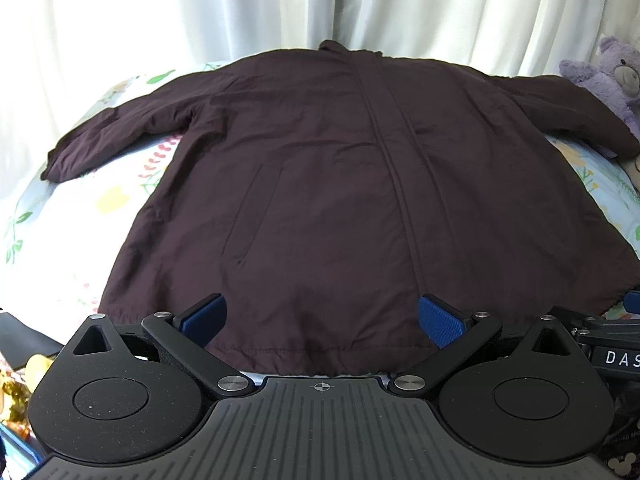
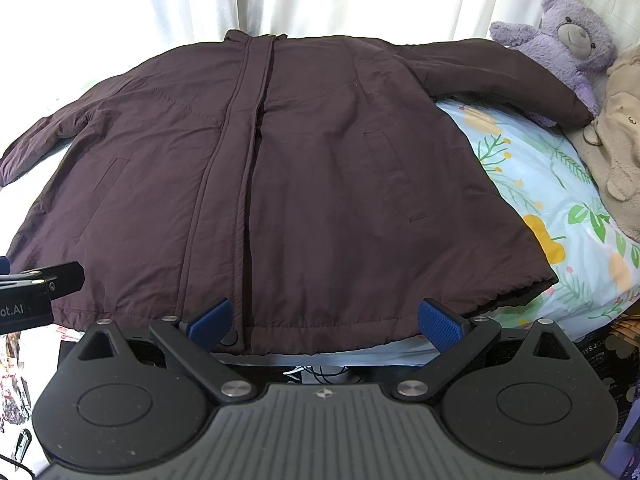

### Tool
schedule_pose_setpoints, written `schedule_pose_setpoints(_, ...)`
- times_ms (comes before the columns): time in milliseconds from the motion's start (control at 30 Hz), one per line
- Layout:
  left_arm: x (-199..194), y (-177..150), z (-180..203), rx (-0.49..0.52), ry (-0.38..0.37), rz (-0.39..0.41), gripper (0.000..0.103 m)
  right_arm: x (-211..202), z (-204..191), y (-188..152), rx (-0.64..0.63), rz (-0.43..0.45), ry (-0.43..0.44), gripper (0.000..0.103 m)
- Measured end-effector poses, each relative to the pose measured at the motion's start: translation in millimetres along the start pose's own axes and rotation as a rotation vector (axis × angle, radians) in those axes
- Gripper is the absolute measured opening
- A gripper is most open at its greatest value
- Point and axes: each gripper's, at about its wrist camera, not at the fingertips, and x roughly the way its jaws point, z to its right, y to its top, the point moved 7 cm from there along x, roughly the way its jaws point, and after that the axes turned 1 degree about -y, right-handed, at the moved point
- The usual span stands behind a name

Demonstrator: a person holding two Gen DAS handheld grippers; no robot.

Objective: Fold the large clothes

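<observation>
Maroon jacket (image 1: 320, 184) lies flat before both spread claws.

coat (image 1: 320, 184) dark maroon | bedsheet (image 2: 568, 216) pale blue, floral | teddy bear (image 2: 560, 44) lilac | curtain (image 1: 280, 0) white

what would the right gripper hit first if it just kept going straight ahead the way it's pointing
Most likely the dark jacket. The right gripper is open, its blue pads framing the hem near the front placket, with nothing between them and the fabric. Depth is unclear, so it may pass just above the hem and meet the jacket's body further in.
</observation>
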Motion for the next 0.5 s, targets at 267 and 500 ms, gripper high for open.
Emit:
schedule_pose_setpoints(267, 2.9, -1.5, 0.4, -0.003, -0.003, -0.010, 0.103, 1.0, 1.7, -0.1, 0.001, -0.004, -0.003, 0.099)
schedule_pose_setpoints(500, 6.0, -1.0, 1.6, -0.006, -0.006, -0.023, 0.103, 2.2, 2.5, -0.7, 0.005, -0.008, -0.003, 0.099)
